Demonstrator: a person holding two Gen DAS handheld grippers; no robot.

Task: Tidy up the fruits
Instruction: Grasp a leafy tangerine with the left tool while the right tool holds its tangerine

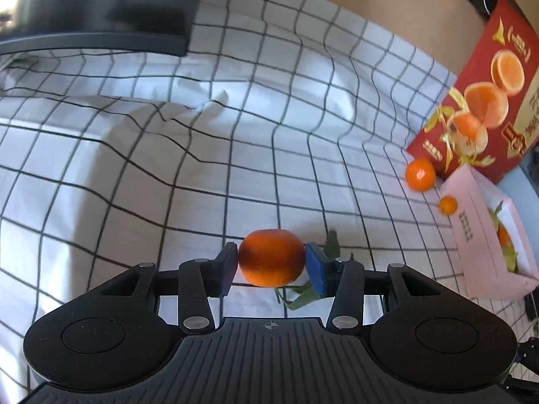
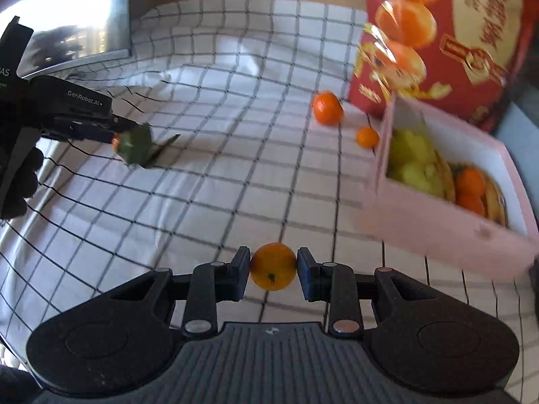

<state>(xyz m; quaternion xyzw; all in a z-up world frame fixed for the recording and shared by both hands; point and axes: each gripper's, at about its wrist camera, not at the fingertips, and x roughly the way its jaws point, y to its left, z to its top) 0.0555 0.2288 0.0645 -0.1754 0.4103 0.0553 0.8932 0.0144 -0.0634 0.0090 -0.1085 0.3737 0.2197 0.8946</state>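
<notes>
I see a white tablecloth with a black grid (image 1: 209,155) covering the whole work surface, rumpled into folds toward the far left. At the far right stands a tall red cardboard box printed with halved oranges (image 1: 485,101). Just near of it sits an open pale pink rectangular box (image 2: 438,222), holding green fruit on its left side and orange fruit on its right. A dark monitor-like panel (image 1: 101,10) stands at the far left edge.

My left gripper (image 1: 271,266) has its blue pads clenched on a large round orange mandarin (image 1: 271,258), with green leaves (image 1: 303,294) showing beneath and to its right, above the cloth. From the right wrist view this gripper (image 2: 116,141) appears at the left, leaves hanging from its tip.

My right gripper (image 2: 273,266) is grasping a small yellow-orange round citrus fruit (image 2: 273,266) between its dark pads, near the pink box's left corner.

Two loose fruits lie on the cloth beside the red box: a medium orange mandarin (image 2: 327,107), and a smaller orange kumquat-sized fruit (image 2: 367,136) close to the pink box's far left corner
</notes>
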